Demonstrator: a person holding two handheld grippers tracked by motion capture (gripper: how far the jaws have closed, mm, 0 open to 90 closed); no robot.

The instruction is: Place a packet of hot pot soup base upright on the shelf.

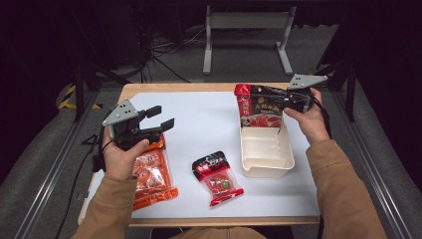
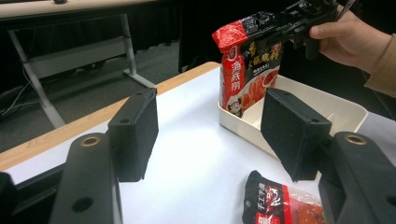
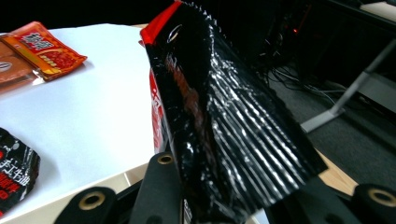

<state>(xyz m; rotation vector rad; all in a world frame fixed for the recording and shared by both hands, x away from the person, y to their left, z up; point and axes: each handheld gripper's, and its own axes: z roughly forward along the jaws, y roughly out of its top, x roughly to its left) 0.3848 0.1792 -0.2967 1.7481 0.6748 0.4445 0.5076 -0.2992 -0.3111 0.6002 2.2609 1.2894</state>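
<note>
A red and black sauce packet (image 1: 259, 112) stands upright at the far end of a cream tray (image 1: 266, 167). My right gripper (image 1: 278, 102) holds it by its top edge, jaws shut on the black foil (image 3: 224, 126). The left gripper view shows the same packet (image 2: 245, 70) leaning in the tray (image 2: 345, 109). My left gripper (image 1: 160, 117) hovers open over the left of the table, nothing between its pads (image 2: 135, 135). Under that hand lies an orange packet (image 1: 152, 174). A small black and red packet (image 1: 216, 177) lies flat in the middle front.
A white mat (image 1: 199, 124) covers the wooden table. The orange packet (image 3: 42, 51) and the small packet (image 3: 14, 172) lie far from the tray. A grey metal stand (image 1: 246, 22) and cables sit on the floor beyond the far edge.
</note>
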